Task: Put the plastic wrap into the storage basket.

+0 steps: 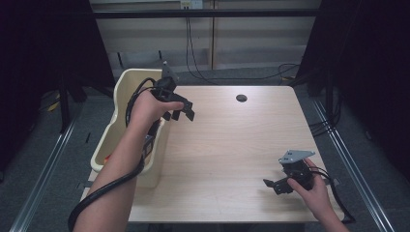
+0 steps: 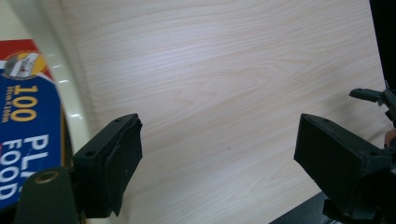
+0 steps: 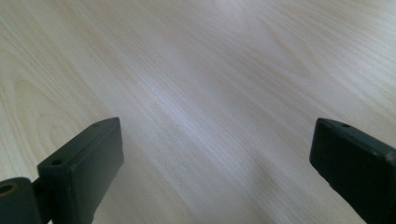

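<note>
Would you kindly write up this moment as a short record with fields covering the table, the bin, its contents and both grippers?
table: light wooden table, round hole near its far edge
bin: cream plastic bin at the table's left edge
contents: blue packet with white and yellow print inside the bin
left gripper: left gripper beside the bin's rim, above the tabletop, jaws open, nothing between them
right gripper: right gripper near the table's near right corner, jaws open, empty

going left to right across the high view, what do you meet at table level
cream bin → left gripper → round hole in the table → right gripper
</note>
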{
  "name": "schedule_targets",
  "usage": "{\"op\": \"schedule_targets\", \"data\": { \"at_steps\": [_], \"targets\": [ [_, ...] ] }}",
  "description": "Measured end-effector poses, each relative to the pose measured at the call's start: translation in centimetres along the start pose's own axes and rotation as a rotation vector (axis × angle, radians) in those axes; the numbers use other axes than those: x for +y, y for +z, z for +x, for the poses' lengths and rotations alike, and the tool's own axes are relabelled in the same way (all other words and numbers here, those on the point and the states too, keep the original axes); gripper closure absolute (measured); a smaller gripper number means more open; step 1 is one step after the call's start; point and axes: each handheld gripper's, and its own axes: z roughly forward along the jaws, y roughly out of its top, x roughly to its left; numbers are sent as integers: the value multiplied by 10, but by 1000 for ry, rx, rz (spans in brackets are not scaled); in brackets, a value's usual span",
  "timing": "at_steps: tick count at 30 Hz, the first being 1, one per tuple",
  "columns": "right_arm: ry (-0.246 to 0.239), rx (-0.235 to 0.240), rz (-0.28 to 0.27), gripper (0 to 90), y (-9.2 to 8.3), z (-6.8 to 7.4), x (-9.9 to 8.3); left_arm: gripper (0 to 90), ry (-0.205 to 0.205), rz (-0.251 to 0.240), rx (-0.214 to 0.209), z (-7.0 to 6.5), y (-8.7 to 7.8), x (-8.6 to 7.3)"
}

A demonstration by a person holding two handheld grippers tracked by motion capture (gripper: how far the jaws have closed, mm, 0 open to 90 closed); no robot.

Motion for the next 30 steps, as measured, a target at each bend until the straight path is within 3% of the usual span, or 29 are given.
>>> {"op": "schedule_targets", "data": {
  "at_steps": [18, 30],
  "targets": [
    [-6, 17, -1, 29, 2, 0, 0, 142, 31, 28, -54, -18, 40, -1],
    [-7, 16, -3, 29, 2, 0, 0, 143, 53, 34, -78, -22, 62, -7]
  ]
}}
